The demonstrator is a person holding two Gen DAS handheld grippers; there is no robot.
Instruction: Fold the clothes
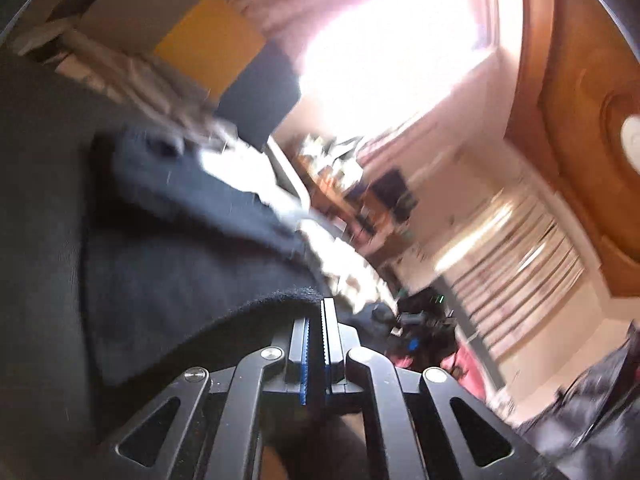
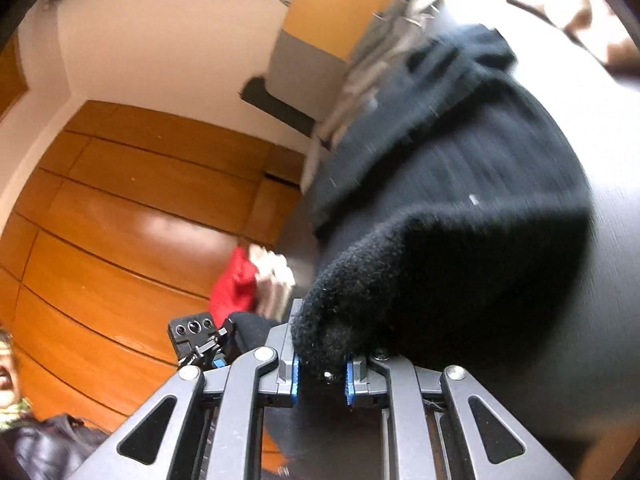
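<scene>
A black fleece garment [image 1: 180, 260] lies on a dark grey table [image 1: 40, 160], with its near hem lifted. In the left wrist view, my left gripper [image 1: 316, 320] is shut on that hem, and the fabric's fuzzy edge runs right up to the fingertips. In the right wrist view, the same garment [image 2: 460, 200] hangs in a thick fold in front of my right gripper [image 2: 322, 360]. This gripper is shut on a bunched corner, with a blue pad [image 2: 295, 376] on either side of the wad. Both views are blurred.
A pile of pale crumpled clothes [image 1: 132, 76] lies at the table's far end. A wooden wardrobe [image 2: 120, 200] and a red cloth [image 2: 234, 288] are to the left. A bright window [image 1: 392, 48] glares ahead. A person is at the lower left edge [image 2: 8, 376].
</scene>
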